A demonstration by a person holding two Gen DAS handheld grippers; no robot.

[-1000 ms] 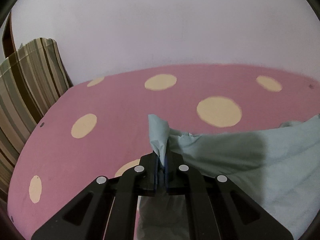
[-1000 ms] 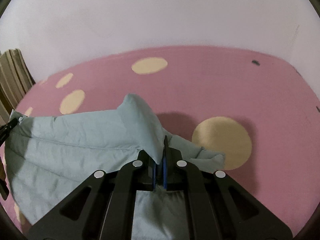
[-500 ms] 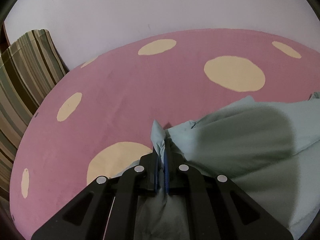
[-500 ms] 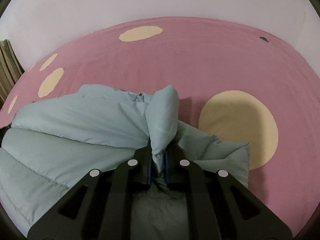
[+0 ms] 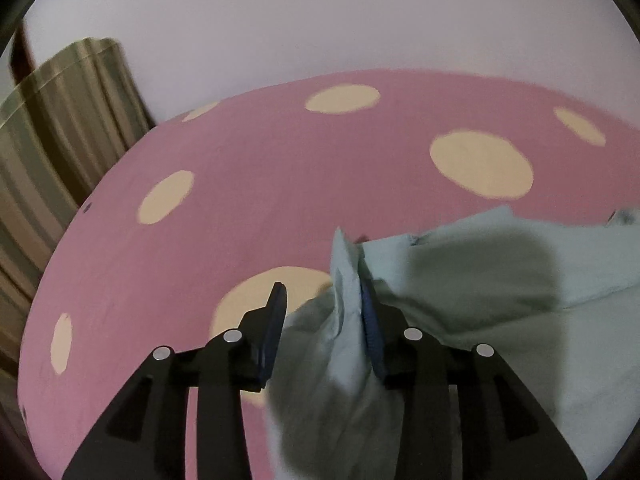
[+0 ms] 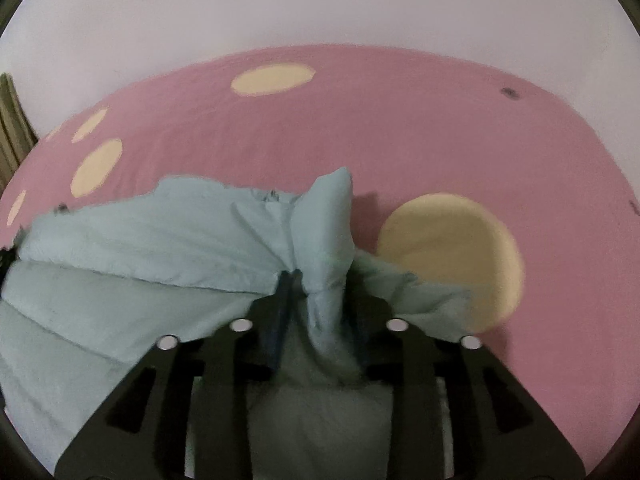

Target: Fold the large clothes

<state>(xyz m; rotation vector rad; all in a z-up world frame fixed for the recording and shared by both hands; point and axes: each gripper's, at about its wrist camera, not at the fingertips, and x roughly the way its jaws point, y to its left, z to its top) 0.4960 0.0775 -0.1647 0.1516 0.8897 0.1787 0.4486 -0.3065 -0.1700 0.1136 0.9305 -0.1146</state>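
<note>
Now both grippers are letting go of the pale blue-green garment [image 6: 160, 264], which lies on the pink bedsheet with cream dots [image 5: 280, 184].

The left gripper [image 5: 322, 320] has just been opening: its fingers [image 5: 274, 332] stand partly apart, with a pinched ridge of cloth upright between them. That ridge leans against the finger at 3 o'clock and is clear of the one at 9 o'clock, so nothing is clamped. The right gripper [image 6: 320, 308] has likewise just been opening. Its fingers are partly apart around a standing fold, and cloth drapes over the finger at 3 o'clock.

To do this release well, I would open a little wider, then draw each gripper straight back along its own line. Cloth clinging to a pad could lift the laid edge and spoil the fold. A slow, level retreat should let the ridges slump flat.

Only the left wrist view shows the striped cushion or bedding [image 5: 60, 152] at 9 o'clock, and the garment's left corner over a cream dot. Only the right wrist view shows the broad quilted body of the garment spreading toward 8 o'clock, and its right corner overlapping a large cream dot [image 6: 452, 256] at 3 o'clock.
</note>
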